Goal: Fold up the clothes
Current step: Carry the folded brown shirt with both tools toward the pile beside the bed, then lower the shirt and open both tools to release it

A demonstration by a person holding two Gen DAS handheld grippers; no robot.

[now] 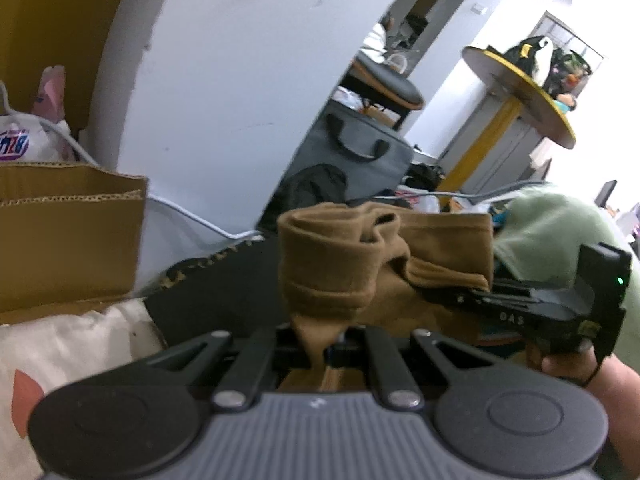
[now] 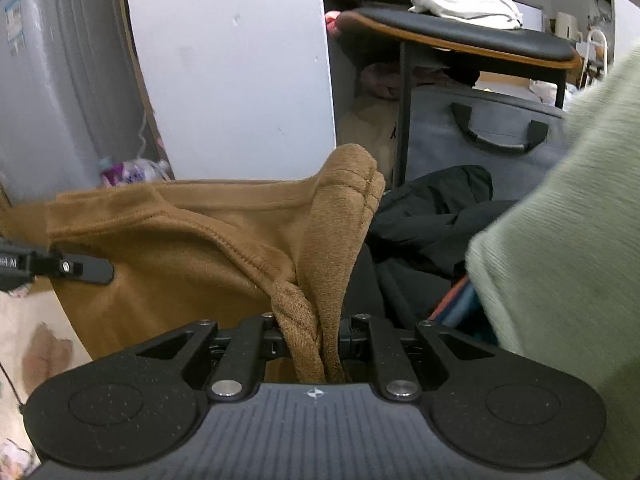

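Cluttered room, white wall behind, patterned sheet [image 1: 60, 344] at lower left. Brown garment [image 2: 168, 248] is held up mid-frame, bunched, pinched by left tongs [image 1: 316, 344] and right tongs [image 2: 312, 336]. No neat fold is seen yet; most folding judged left.

The garment [image 1: 344, 264] hangs between both grippers; a cardboard box [image 1: 68, 236] sits left of the left gripper [image 1: 316, 344], a bag [image 2: 484, 136] beyond the right gripper [image 2: 312, 340].

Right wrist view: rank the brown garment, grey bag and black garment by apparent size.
1. Brown garment, though nearness inflates it.
2. Grey bag.
3. Black garment, close to the bag; partly hidden, so unsure.
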